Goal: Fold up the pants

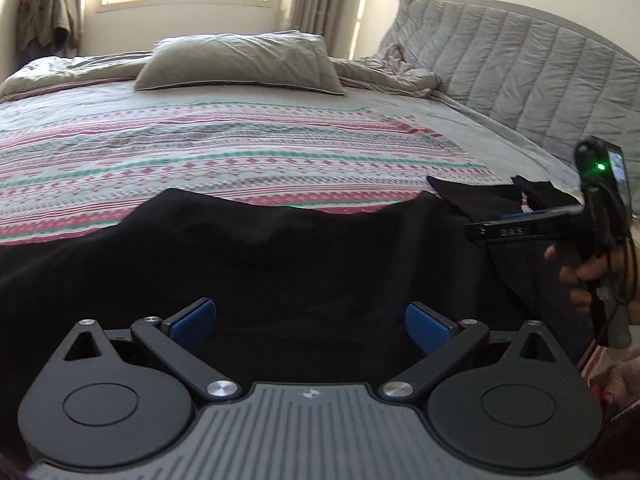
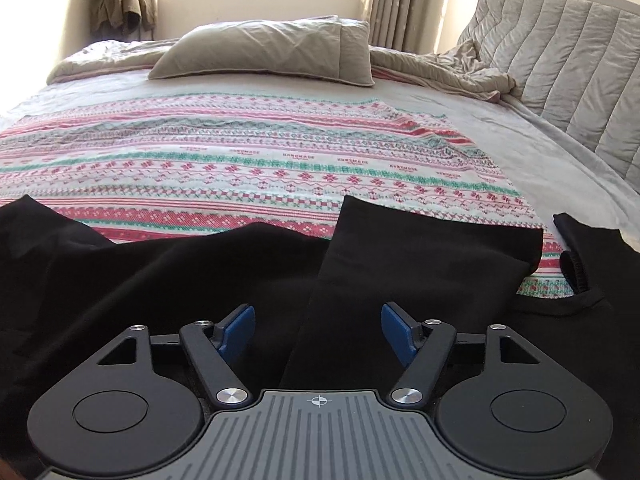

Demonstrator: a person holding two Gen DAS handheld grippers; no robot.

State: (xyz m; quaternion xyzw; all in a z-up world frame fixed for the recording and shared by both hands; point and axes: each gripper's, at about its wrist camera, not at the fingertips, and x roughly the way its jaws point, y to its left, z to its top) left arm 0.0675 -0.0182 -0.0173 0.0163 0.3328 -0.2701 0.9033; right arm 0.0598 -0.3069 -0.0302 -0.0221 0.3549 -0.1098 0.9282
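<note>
Black pants (image 1: pixel 280 248) lie spread across the lower half of both views, on the patterned bedspread (image 1: pixel 200 152) of the bed. Left gripper (image 1: pixel 311 322): jaws spread wide above the dark cloth, nothing between the blue pads (image 1: pixel 424 322). Right gripper (image 2: pixel 318 330): jaws partly spread, a folded pant leg (image 2: pixel 420 256) running up between them, pads clear of it. In the left wrist view the right gripper shows at the right edge, held by a hand (image 1: pixel 584 276). Grey pillow (image 2: pixel 260 50) at upper centre; quilted headboard (image 2: pixel 560 60) upper right.
</note>
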